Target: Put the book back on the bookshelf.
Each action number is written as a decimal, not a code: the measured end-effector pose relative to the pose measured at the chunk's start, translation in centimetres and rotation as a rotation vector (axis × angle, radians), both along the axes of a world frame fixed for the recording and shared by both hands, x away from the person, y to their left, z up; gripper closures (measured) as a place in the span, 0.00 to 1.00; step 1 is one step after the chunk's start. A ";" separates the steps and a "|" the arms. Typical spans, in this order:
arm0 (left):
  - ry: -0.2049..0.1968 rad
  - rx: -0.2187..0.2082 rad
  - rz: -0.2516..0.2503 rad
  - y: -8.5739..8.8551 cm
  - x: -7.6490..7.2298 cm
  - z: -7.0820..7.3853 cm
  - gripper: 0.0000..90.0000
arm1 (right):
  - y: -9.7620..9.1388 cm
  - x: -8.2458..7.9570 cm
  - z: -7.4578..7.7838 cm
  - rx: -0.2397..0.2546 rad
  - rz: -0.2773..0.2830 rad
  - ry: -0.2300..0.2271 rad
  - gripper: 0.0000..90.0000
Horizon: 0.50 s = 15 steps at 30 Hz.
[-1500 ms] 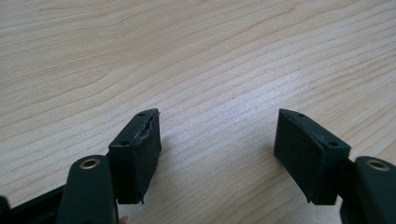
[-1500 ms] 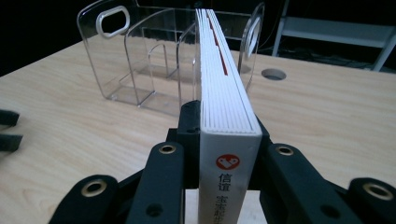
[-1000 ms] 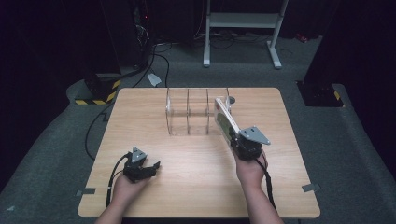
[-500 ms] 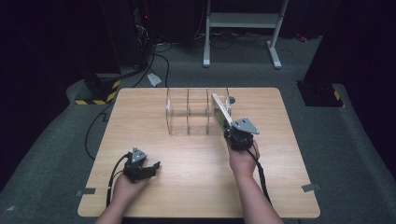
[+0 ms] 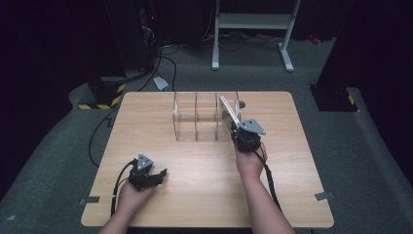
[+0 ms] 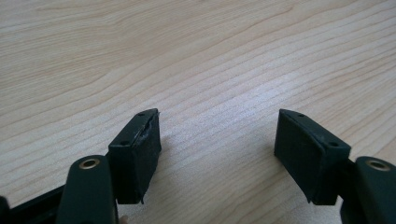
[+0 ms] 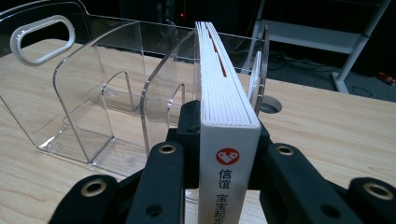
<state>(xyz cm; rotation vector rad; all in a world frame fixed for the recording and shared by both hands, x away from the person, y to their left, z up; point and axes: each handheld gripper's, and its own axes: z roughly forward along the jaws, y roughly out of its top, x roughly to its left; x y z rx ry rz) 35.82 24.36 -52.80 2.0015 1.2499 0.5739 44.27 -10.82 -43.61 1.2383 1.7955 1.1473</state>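
Wooden surface [image 5: 204,170] carries a clear acrylic file rack [image 5: 197,117]. At its right-hand end, the right claw [image 7: 229,154] is clenched on a white book [image 7: 226,140], held upright. The left claw [image 6: 217,149] rests released, low over bare wood.

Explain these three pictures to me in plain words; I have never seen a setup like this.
A person sits at a wooden table and holds a hand-held clamp tool, a gripper with two black jaws, in each hand.

The wide picture is taken from above the person, looking forward and down. The other two come from small cameras riding on each gripper, looking along its jaws.

On the table stands a clear plastic rack with upright dividers. The right gripper is clamped on a white book with a red mark on its spine, held upright at the rack's right-hand end. The left gripper rests low over bare wood, jaws open and empty.
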 end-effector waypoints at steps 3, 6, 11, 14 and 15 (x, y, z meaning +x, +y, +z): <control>0.000 0.000 0.000 0.0 0.0 0.0 0.35 | 0.1 0.2 -0.2 0.005 -0.003 0.002 0.84; 0.000 0.000 0.000 0.0 0.0 0.0 0.35 | 0.2 0.4 -0.4 0.005 -0.007 0.001 0.84; 0.000 0.000 0.000 0.0 0.0 0.0 0.35 | 0.2 0.9 -0.7 0.004 -0.015 -0.002 0.84; 0.000 0.000 0.000 0.0 0.0 0.0 0.35 | 0.3 1.0 -0.8 0.006 -0.017 -0.004 0.84; 0.000 0.000 0.000 0.0 0.0 0.0 0.35 | 0.3 1.1 -0.9 0.012 -0.019 -0.004 0.84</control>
